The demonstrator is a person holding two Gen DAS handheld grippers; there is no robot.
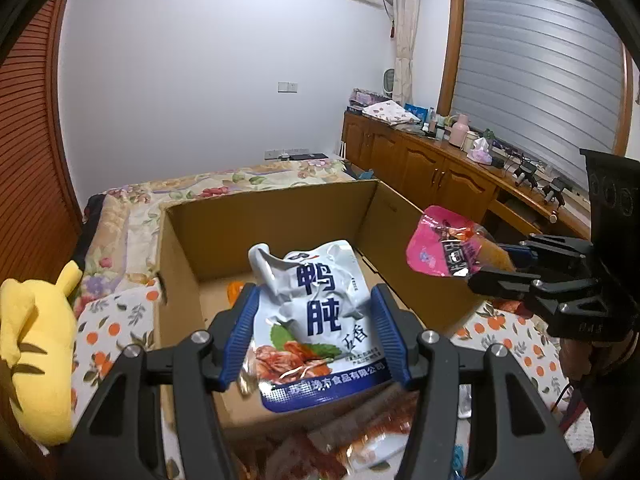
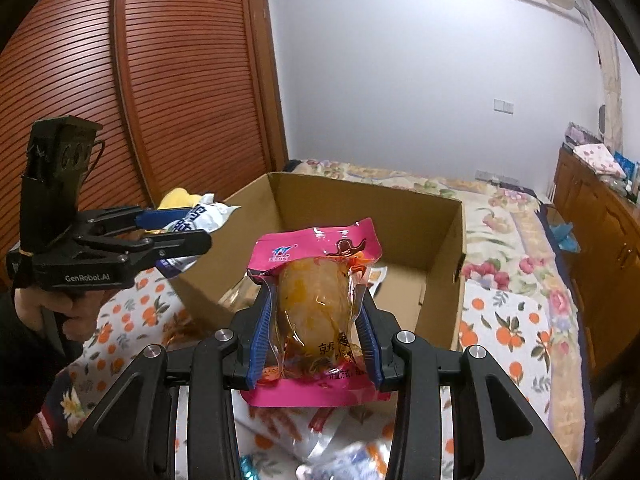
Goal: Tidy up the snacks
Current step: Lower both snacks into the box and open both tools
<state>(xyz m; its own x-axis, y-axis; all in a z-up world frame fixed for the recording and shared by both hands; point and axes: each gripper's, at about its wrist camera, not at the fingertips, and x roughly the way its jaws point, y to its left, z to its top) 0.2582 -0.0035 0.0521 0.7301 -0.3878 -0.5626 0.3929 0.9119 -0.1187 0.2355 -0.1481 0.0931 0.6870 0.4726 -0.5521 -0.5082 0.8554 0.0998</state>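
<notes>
Gripping white pouch (image 1: 316, 320), left gripper (image 1: 314, 312) has jaws closed partway on its crumpled sides, pouch held upright above near edge of box (image 1: 276, 216). Right gripper (image 2: 316, 324) likewise clamped on pink pouch (image 2: 316, 304), jaws pressing both sides of bulging clear window, pouch above near right wall of box. Box open on bed (image 1: 120, 320), orange packet (image 1: 234, 290) on its floor. More snacks (image 2: 344, 456) blurred below grippers. Yellow plush (image 1: 36, 352) left of box.

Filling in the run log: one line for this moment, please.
left tool: shut on white-blue foil snack pouch | right tool: shut on pink plastic snack pack | both above open brown cardboard box
</notes>
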